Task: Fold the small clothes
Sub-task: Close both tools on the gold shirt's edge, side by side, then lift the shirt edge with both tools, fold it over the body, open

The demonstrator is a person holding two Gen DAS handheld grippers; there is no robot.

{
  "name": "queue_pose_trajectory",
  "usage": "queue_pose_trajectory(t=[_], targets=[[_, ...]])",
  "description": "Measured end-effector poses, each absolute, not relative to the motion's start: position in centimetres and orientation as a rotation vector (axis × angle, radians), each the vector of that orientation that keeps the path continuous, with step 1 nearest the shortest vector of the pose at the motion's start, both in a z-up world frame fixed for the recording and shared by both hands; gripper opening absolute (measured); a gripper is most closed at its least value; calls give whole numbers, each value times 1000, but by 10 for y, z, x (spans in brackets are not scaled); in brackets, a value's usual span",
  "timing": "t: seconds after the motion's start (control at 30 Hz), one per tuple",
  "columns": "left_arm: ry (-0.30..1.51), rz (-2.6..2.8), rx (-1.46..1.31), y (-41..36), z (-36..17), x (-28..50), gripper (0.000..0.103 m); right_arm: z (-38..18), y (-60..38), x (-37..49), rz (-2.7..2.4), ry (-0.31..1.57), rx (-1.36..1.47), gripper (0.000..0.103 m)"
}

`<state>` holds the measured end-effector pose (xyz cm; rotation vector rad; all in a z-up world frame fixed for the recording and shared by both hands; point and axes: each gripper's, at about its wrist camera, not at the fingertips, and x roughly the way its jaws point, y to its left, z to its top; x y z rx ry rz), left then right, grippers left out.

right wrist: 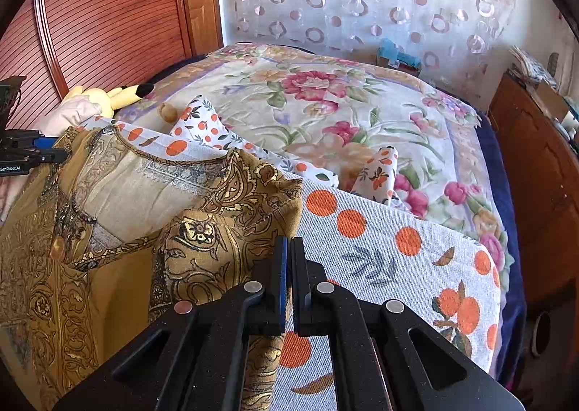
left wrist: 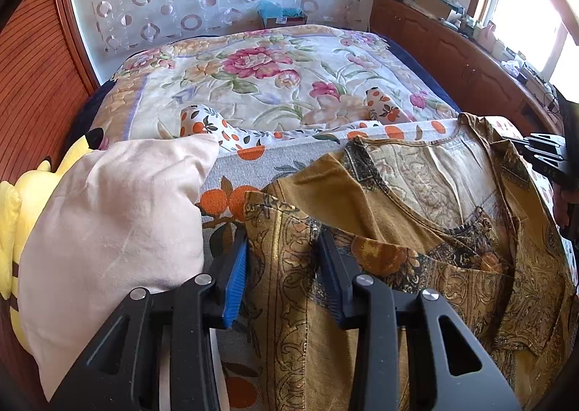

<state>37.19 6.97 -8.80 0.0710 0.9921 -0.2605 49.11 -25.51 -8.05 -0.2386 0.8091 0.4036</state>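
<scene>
Right now I have the brown top (left wrist: 416, 230) spread on the orange-dot cloth (right wrist: 380, 251) at the near end of the bed (left wrist: 275, 78), neckline toward the far side. My left gripper (left wrist: 282, 259) straddles the top's left sleeve edge: the blue pad (left wrist: 235, 280) sits on the left of the fabric, the other finger on its right, jaws narrowed but with a gap I can see, and I cannot tell that the pads press the cloth. My right gripper (right wrist: 288, 266) is clamped tight on the top's right sleeve, a strip of patterned fabric pinched between its fingers and hanging out below them. That sleeve bunches up just left of and beyond the fingertips. Left of the top, touching its near-left side, lies a pale pillow (left wrist: 108, 230), with a yellow plush (left wrist: 21, 215) beyond it against the wooden panel (left wrist: 36, 85).
</scene>
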Motion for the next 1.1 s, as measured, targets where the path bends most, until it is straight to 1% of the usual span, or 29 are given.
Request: queue_pose_trajectory(t=[0.07, 0.13, 0.23, 0.3, 0.33, 0.53, 0.67, 0.87, 1.1], targets=[[989, -266, 68, 71, -88, 372, 33, -81, -255, 490, 401, 804, -241, 1], [983, -268, 62, 70, -87, 372, 23, -82, -255, 490, 400, 802, -240, 1], [970, -282, 53, 70, -85, 369, 11, -83, -256, 490, 404, 803, -235, 2], [955, -289, 47, 69, -82, 367, 6, -82, -257, 491, 407, 807, -232, 2], [936, -291, 47, 68, -80, 364, 5, -82, -257, 492, 407, 810, -228, 2], [853, -319, 25, 64, -54, 339, 4, -78, -255, 493, 398, 832, -230, 1], [796, -335, 17, 66, -31, 311, 4, -61, -254, 470, 402, 776, -205, 1], [712, -375, 9, 69, 2, 249, 4, -20, -254, 401, 423, 665, -198, 1], [641, -412, 8, 72, 16, 168, 4, 6, -257, 300, 439, 576, -216, 1]])
